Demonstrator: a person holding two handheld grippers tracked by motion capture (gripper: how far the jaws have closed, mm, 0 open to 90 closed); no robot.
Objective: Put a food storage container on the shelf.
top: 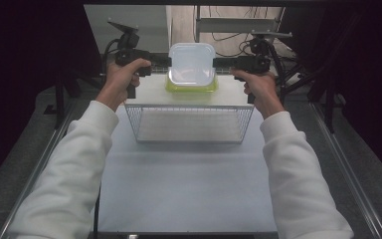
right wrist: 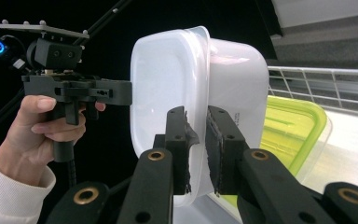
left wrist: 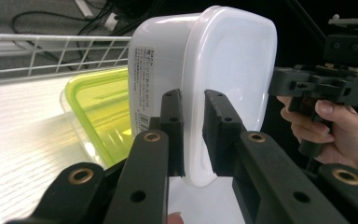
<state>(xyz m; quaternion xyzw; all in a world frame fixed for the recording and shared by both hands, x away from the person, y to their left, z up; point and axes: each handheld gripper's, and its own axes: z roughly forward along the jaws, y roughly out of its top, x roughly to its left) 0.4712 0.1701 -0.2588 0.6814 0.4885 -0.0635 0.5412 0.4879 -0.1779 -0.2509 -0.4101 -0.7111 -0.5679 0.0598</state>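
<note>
A white plastic container (top: 191, 62) with a translucent lid hangs in the air between my two grippers, lid facing up. My left gripper (top: 166, 62) is shut on its left rim, the jaws pinching the lid's edge (left wrist: 193, 135). On the opposite rim my right gripper (top: 216, 63) is shut in the same way (right wrist: 197, 149). Right under it lies a yellow-green lidded container (top: 191, 87), also seen past the jaws (left wrist: 105, 109) (right wrist: 291, 130). It rests on a white wood-grained surface (left wrist: 23, 135).
A white wire basket (top: 189, 124) stands in front of the green container, its wire rail (left wrist: 51, 49) bordering the white surface. The pale tabletop (top: 184, 189) stretches toward the person. Cables and black stands lie beyond the table's far edge.
</note>
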